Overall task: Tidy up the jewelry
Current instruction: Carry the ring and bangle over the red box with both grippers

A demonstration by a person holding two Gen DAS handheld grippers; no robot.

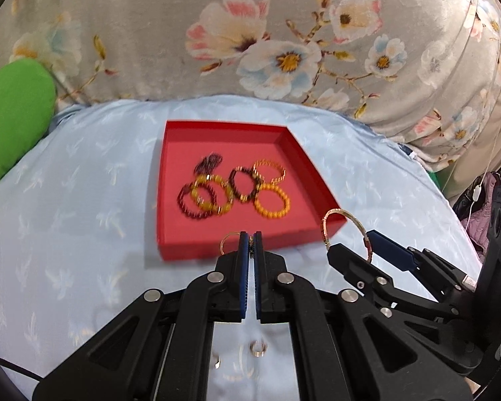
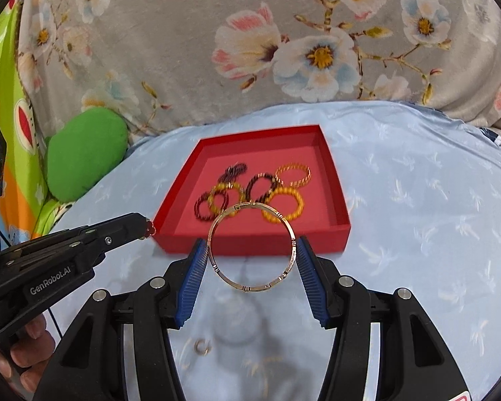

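A red tray (image 1: 217, 250) lies on the light blue cloth and holds several beaded bracelets (image 1: 272, 202) in orange, yellow and dark red. In the left wrist view my left gripper (image 1: 250, 239) hangs just in front of the tray's near wall, shut on a small gold ring (image 1: 224, 244) that sticks out to the left of the pads. My right gripper (image 2: 252, 250) grips a large gold bangle (image 2: 250, 288) across its width between the blue pads, above the near wall of the tray (image 2: 317, 240). In the left wrist view the bangle (image 1: 342, 211) hovers by the tray's near right corner.
A loose small ring (image 1: 259, 347) lies on the blue cloth (image 1: 66, 234) below the grippers. A green cushion (image 2: 83, 153) sits at the left, and floral fabric (image 1: 150, 33) rises behind the tray. A person's hand (image 2: 26, 351) holds the left gripper's handle.
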